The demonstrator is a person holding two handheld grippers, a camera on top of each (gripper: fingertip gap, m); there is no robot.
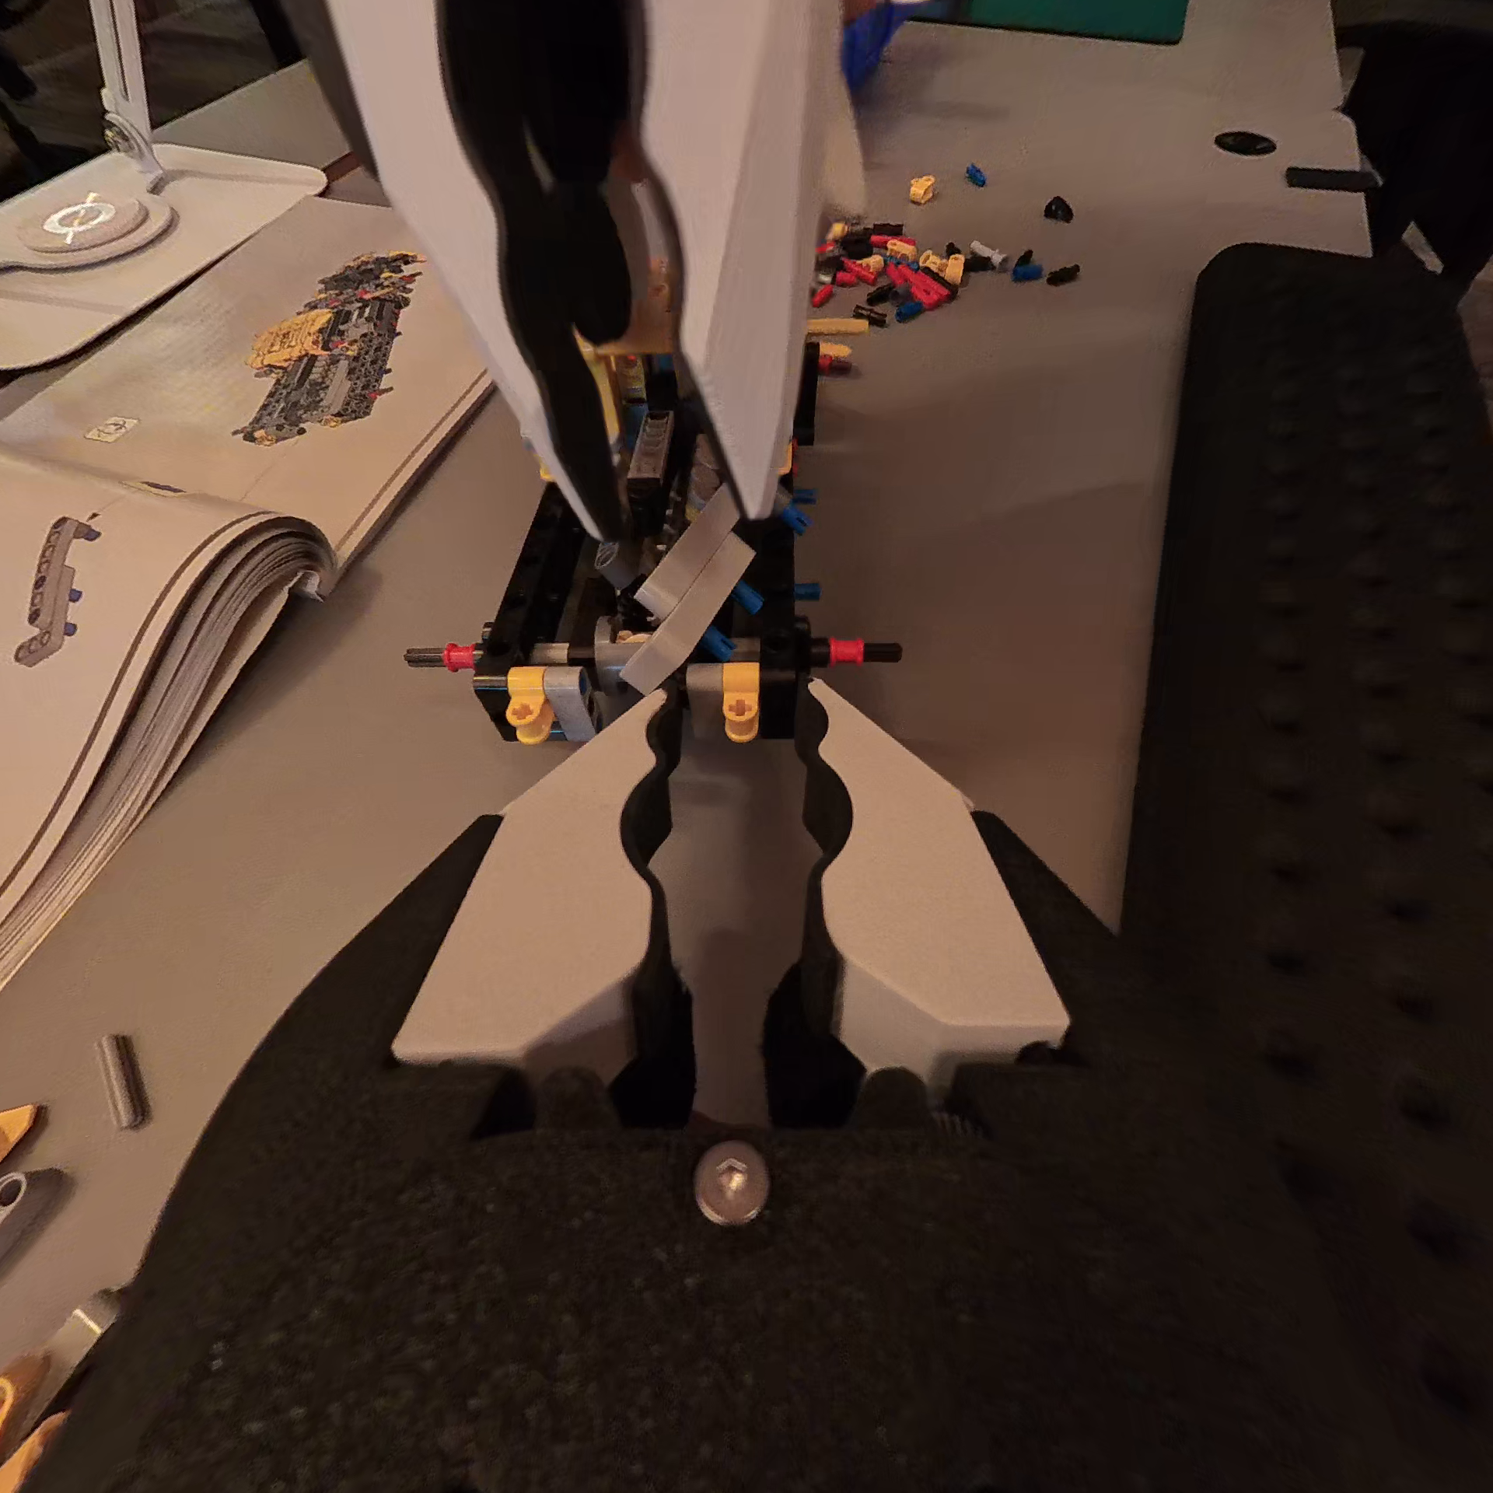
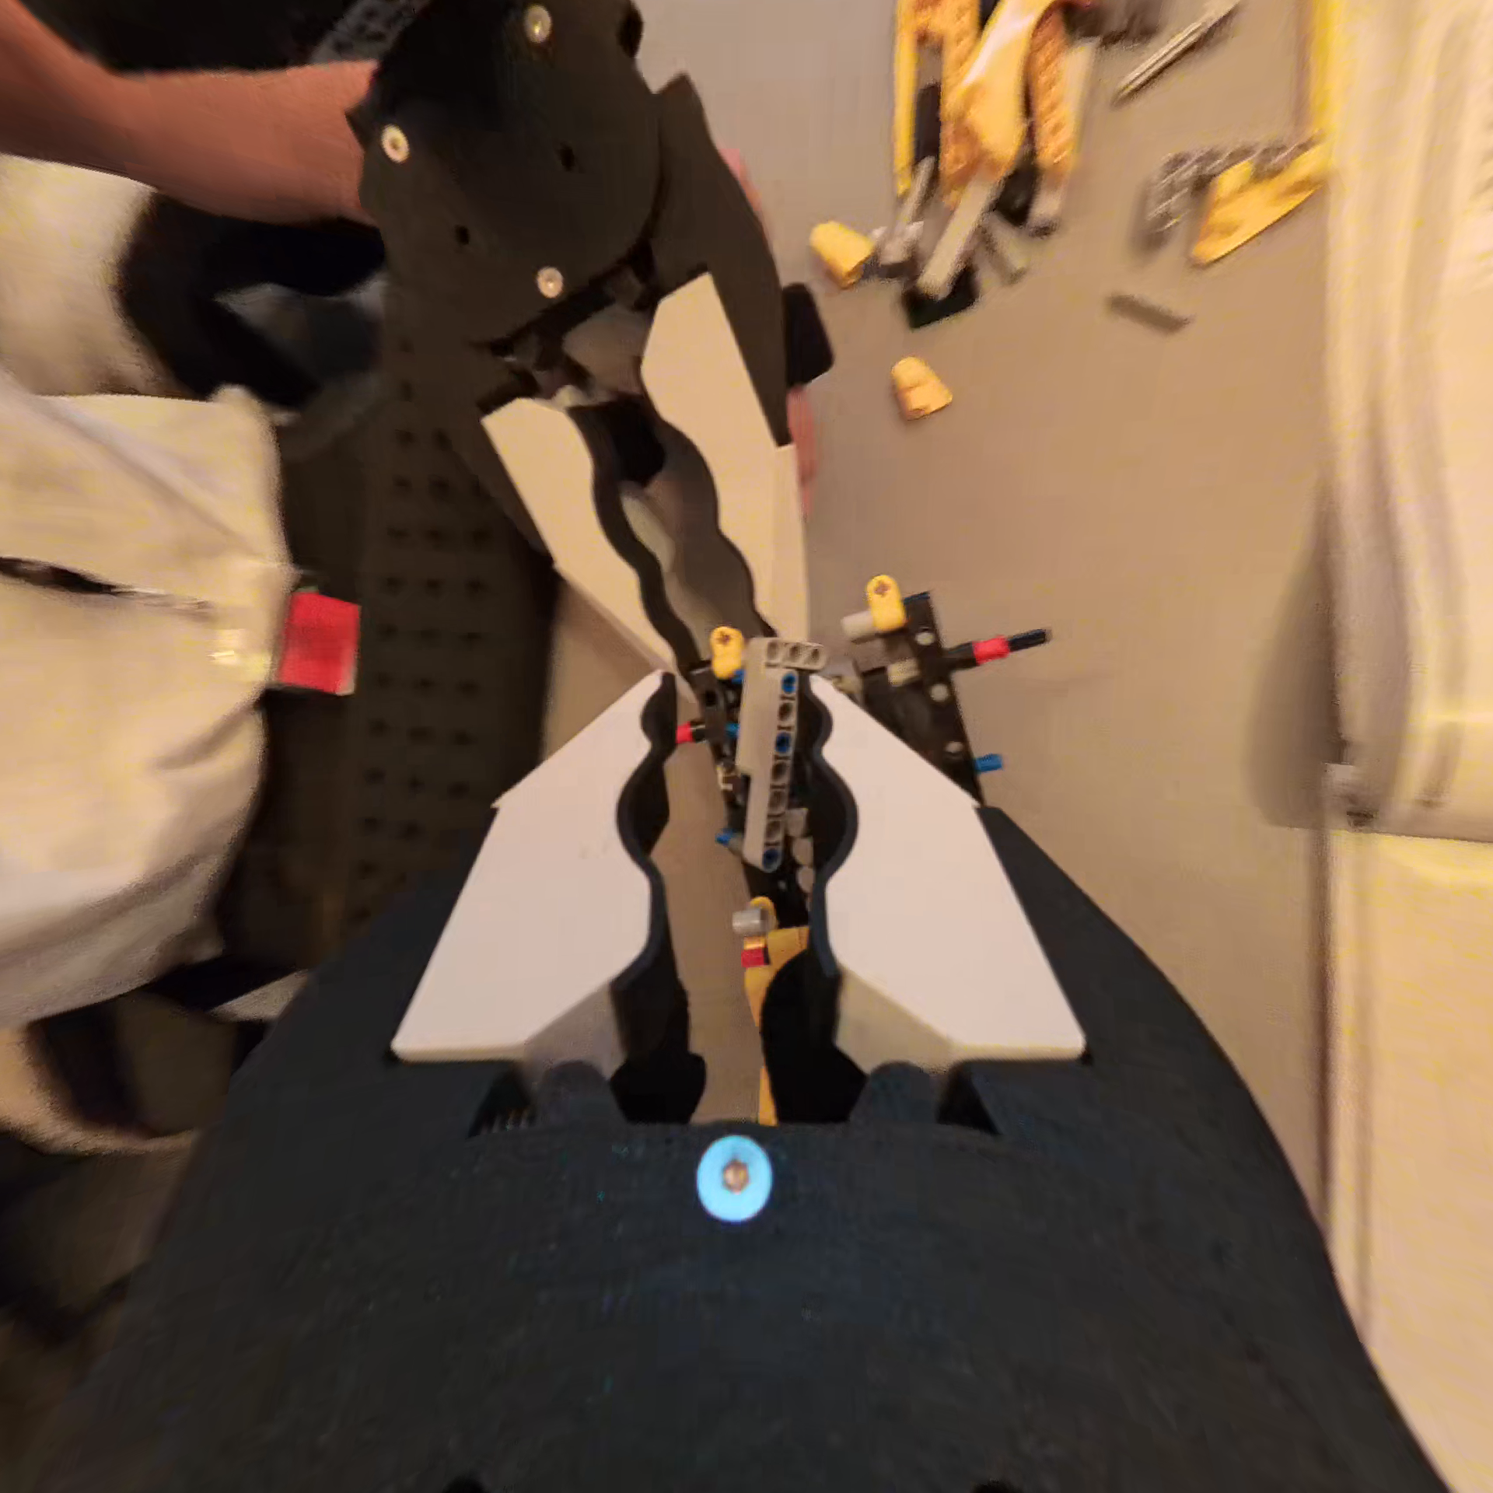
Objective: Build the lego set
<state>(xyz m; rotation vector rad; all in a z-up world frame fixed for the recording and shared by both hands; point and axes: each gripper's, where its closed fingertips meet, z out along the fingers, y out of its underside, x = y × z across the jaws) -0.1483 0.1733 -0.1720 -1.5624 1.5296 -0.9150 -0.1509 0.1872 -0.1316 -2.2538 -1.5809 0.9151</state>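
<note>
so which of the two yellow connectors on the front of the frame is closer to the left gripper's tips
The right-hand yellow connector, sitting between the left gripper's fingertips; the other yellow connector lies off to the left, beside a grey piece.

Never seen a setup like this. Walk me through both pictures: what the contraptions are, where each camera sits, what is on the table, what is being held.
No robot here: a person holds two hand-held grippers, each with a camera looking along its fingers.

In the left wrist view, the left gripper is open at the near end of the black lego chassis on the grey table. The right gripper comes down from above.

In the right wrist view, that right gripper straddles a grey holed beam on the chassis; whether it grips is unclear.

Also there: an open instruction booklet and a pile of loose small pieces.
</note>
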